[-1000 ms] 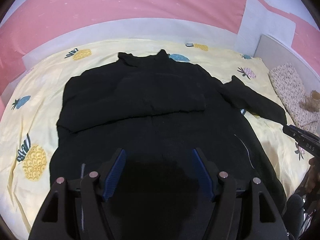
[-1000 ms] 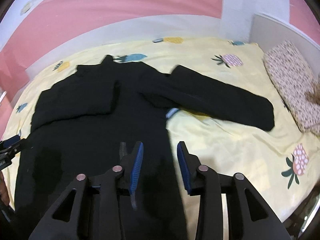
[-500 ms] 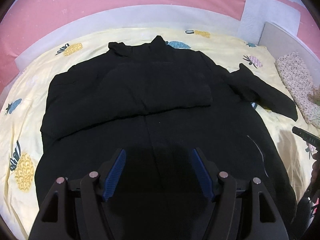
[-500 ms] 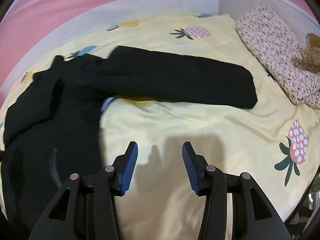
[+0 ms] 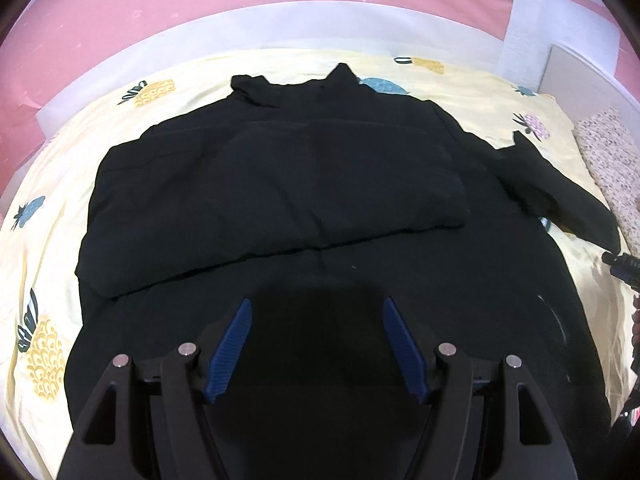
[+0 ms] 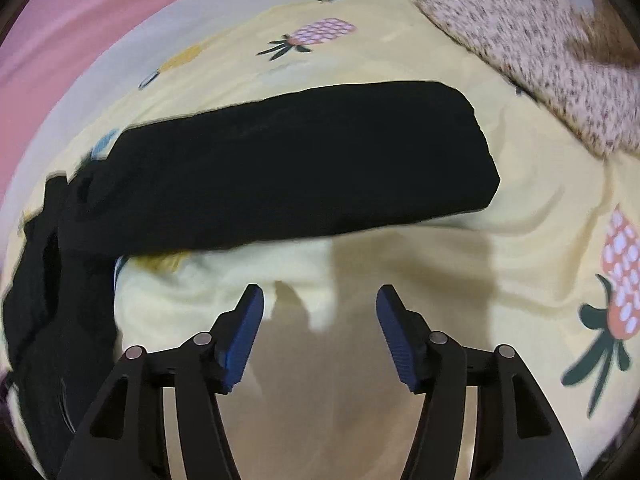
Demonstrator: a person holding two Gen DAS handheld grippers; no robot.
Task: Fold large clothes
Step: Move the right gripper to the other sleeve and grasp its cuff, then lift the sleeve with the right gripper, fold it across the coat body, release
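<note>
Pineapple-print bedsheet [image 5: 48,184], pale yellow, covers the whole bed, and the big black coat [image 5: 320,184] lies flat on it, collar pointing toward 12 o'clock in the left wrist view. Starting at 9 o'clock, the coat's left sleeve [image 5: 248,208] is folded across the chest, its cuff end reaching about the middle of the body. The left gripper [image 5: 316,344] sits at 6 o'clock over the lower front of the coat, blue pads spread wide with nothing pinched between them, just dark fabric underneath. Can't tell if the tips actually touch the cloth. Over at 3 o'clock the right sleeve [image 5: 560,196] sticks out sideways onto the sheet, and the tip of the other tool peeks in at the frame edge just below it.

Right wrist view, same order: coat body [image 6: 44,280] bunches along 9 o'clock, the right sleeve [image 6: 288,168] stretches across the centre with its cuff toward 2 o'clock. The right gripper [image 6: 320,332] is at 6 o'clock above bare sheet [image 6: 540,200], jaws opening up, nothing in them, sleeve well clear of the pads. A speckled pink pillow [image 6: 520,40] sits up at 1 o'clock, and a pink pineapple print is at 3 o'clock. Picture's a bit smeared on this side.
</note>
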